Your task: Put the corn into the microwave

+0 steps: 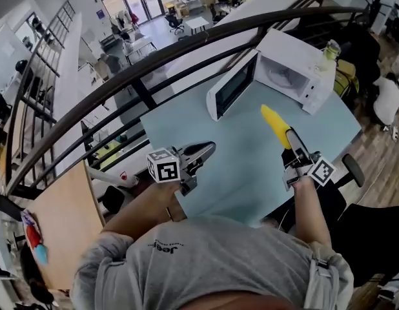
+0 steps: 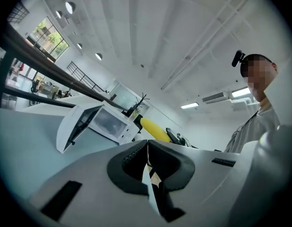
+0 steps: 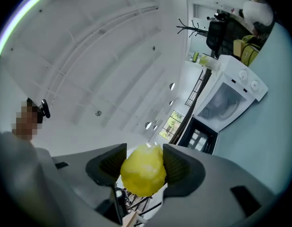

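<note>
A: Right gripper (image 1: 291, 142)?
B: Clenched on the corn cob (image 1: 274, 124), which is held over the table (image 1: 245, 179), tip pointed to 11 o'clock.
A: Microwave (image 1: 293, 75)?
B: Noted at 12 o'clock of the cob, door (image 1: 230, 90) swung open. Left gripper (image 1: 207, 150) is seen closed, nothing held.

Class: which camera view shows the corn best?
The head view: the corn shows lengthwise in the right claw. The right gripper view shows only its end; the left gripper view, a small distant part.
</note>
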Action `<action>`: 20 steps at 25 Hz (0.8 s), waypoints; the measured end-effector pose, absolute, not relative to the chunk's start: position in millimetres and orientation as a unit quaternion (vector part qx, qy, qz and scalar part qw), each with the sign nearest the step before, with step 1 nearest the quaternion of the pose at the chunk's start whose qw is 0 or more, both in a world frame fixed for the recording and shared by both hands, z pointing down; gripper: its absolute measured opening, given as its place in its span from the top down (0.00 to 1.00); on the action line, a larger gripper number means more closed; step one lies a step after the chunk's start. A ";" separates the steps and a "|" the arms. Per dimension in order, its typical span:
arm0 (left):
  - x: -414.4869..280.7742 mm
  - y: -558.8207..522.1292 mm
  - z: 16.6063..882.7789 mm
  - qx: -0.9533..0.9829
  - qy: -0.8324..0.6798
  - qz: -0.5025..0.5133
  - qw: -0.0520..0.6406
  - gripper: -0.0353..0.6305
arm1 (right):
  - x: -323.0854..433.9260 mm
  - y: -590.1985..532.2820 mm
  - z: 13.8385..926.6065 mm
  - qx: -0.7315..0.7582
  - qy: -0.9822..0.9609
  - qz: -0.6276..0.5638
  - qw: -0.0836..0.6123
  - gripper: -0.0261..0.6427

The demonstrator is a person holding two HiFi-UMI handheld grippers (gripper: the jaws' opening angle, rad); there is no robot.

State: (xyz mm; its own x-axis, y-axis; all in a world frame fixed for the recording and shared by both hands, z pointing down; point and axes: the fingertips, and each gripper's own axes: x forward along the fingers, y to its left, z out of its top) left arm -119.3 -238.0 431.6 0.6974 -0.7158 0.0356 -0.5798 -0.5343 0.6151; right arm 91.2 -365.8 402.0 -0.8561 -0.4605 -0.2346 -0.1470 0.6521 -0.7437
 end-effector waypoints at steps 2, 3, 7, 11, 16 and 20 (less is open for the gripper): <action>-104.3 -257.1 445.6 0.871 -0.366 -0.095 0.313 0.92 | 97.4 -384.2 426.3 -0.176 0.879 -0.390 0.212 0.59; -96.5 -267.2 453.4 0.873 -0.361 -0.088 0.316 0.92 | 101.7 -393.3 438.4 -0.180 0.876 -0.393 0.213 0.59; -71.6 -304.9 479.8 0.881 -0.337 -0.058 0.328 0.92 | 115.6 -422.4 472.8 -0.205 0.864 -0.405 0.220 0.59; -55.1 -338.0 496.2 0.889 -0.313 -0.049 0.330 0.92 | 124.9 -442.4 488.4 -0.231 0.857 -0.402 0.223 0.59; -35.0 -375.1 513.1 0.899 -0.292 -0.040 0.325 0.92 | 132.0 -472.6 504.3 -0.256 0.854 -0.396 0.219 0.59; -29.6 -404.5 525.1 0.901 -0.290 -0.035 0.320 0.92 | 127.8 -505.4 514.1 -0.269 0.855 -0.388 0.216 0.59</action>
State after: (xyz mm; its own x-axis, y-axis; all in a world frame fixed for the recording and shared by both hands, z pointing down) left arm -29.6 -404.5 525.1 0.8292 -0.5452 0.1235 -0.5010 -0.6268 0.5968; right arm 127.8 -505.4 514.1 -0.7628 -0.6265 -0.1604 -0.2917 0.5546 -0.7793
